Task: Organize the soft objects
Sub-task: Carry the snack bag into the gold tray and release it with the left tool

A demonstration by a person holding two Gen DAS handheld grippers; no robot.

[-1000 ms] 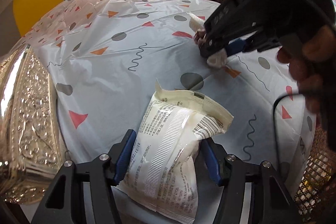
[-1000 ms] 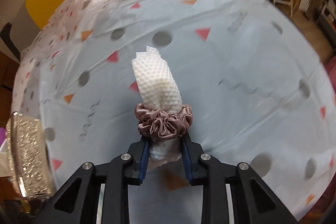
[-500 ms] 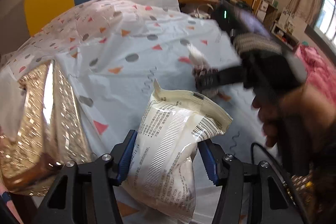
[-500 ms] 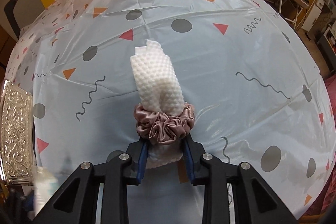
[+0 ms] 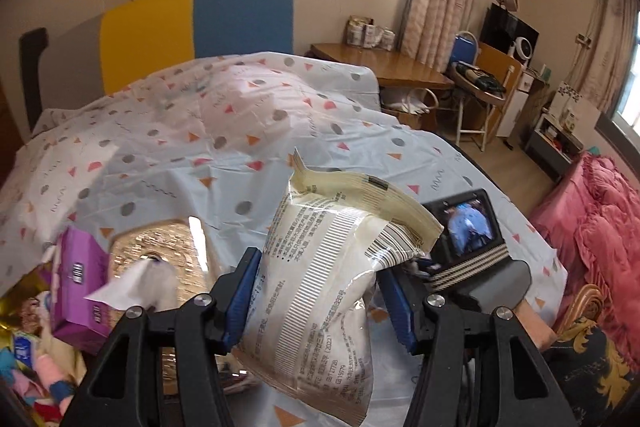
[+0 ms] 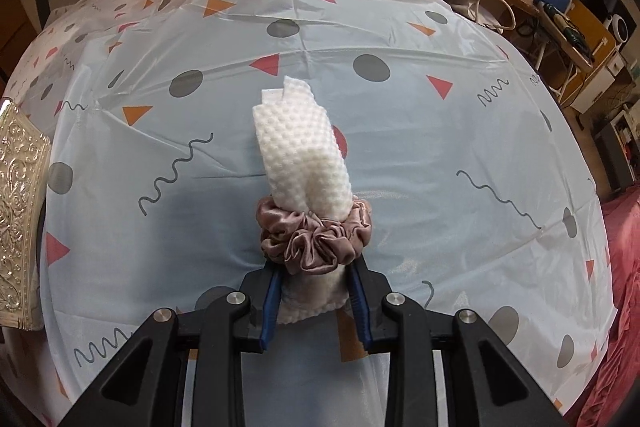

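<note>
The left gripper [image 5: 318,297] is clamping a cream plastic packet [image 5: 332,291] printed with text and a barcode; its blue pads [image 5: 240,301] are pressing in on both sides, and the packet's crimped top is sticking up and away from the camera, above the patterned tablecloth [image 5: 224,131]. To the near left a gold embossed tissue box [image 5: 168,247] is sitting with a white tissue [image 5: 128,287] poking out, and a purple carton [image 5: 78,291] is lying just beside it on its left. A small screen device [image 5: 468,231] is showing to the right of the packet.

The right gripper [image 6: 316,301] is gripping a rolled white dimpled cloth [image 6: 304,155] at its near end. A pink satin scrunchie [image 6: 316,237] is circling the roll just beyond the fingertips. The roll is pointing away over the tablecloth [image 6: 440,155]; whether it is touching the cloth cannot be told.
</note>
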